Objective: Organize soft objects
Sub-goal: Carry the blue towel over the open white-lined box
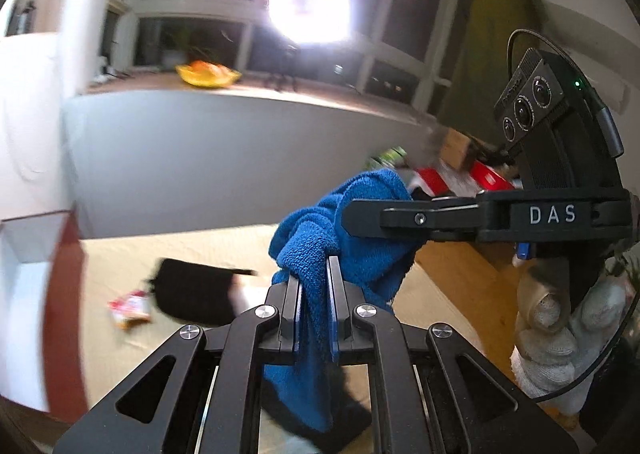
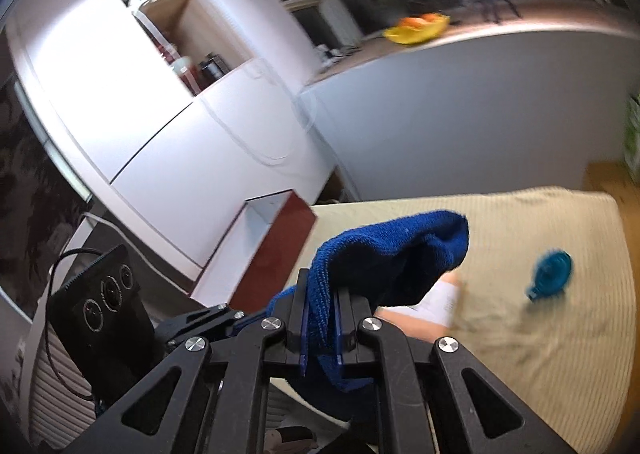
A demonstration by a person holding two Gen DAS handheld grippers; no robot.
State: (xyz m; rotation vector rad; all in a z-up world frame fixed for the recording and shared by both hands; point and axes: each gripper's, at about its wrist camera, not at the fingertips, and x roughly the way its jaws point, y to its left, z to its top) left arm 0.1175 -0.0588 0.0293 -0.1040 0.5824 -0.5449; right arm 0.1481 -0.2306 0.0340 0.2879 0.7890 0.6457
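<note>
A blue terry towel hangs bunched in the air above the bed, held by both grippers. In the left wrist view my left gripper is shut on a fold of it, and the cloth drapes down between the fingers. My right gripper comes in from the right, held by a gloved hand, its tip buried in the towel. In the right wrist view the right gripper is shut on the towel. The left gripper meets the same cloth from the left.
Below lies a bed with a beige striped cover. On it are a black cloth, a red-and-white packet, a small blue round object and a white item. An open white box with a red side stands at the bed's edge.
</note>
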